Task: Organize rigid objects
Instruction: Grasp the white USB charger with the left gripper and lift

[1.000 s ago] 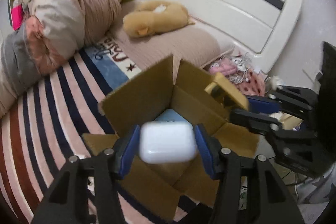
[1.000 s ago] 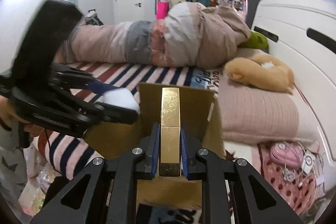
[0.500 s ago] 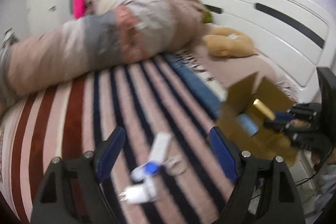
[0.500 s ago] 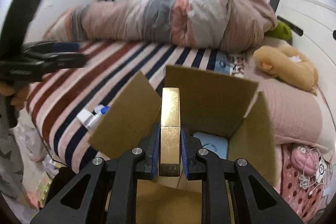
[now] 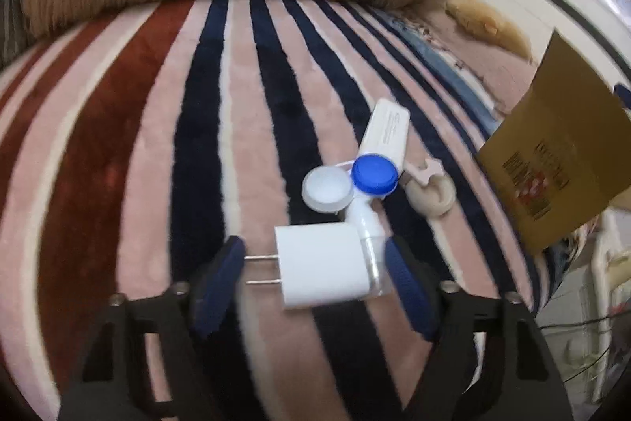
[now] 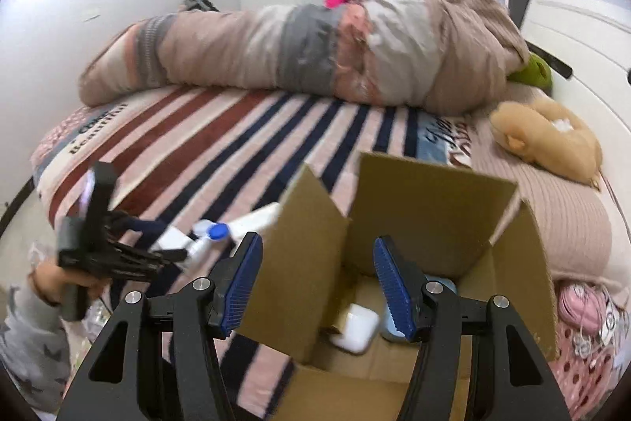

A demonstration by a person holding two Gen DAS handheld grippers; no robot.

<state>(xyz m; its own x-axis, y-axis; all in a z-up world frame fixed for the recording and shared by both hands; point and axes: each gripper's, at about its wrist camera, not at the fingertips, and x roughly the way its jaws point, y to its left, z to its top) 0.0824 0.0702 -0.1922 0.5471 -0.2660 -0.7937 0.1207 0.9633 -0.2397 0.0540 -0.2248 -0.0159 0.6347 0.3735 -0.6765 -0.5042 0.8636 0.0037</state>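
**Left lines up on the charger, right hangs empty over the box**

I've got the left gripper (image 5: 313, 269) low over the striped blanket (image 5: 130, 145), jaws wide, the white charger (image 5: 321, 265) lying between the blue pads (image 5: 217, 273) with its prongs pointing at the left one. Nothing is gripped; I can't tell whether either pad touches it. My read: this is the pick step. Next I need to close squarely on the charger's flat sides, not the prongs, then lift it to the cardboard box (image 6: 430, 208).

Right gripper (image 6: 317, 283) hovers at the box mouth, jaws wide and empty. Inside I see a white case (image 6: 355, 328) on the box floor, with something pale blue beside it.

Watch the clutter: a blue-capped lens case (image 5: 349, 182) and a white tube (image 5: 384, 135) sit just beyond the charger, a beige clip (image 5: 430, 190) beside them. A clear plastic piece seems attached at the charger's right end, and might foul the grip. The box flap (image 5: 552, 160) stands near on the right, so the carry must clear it.
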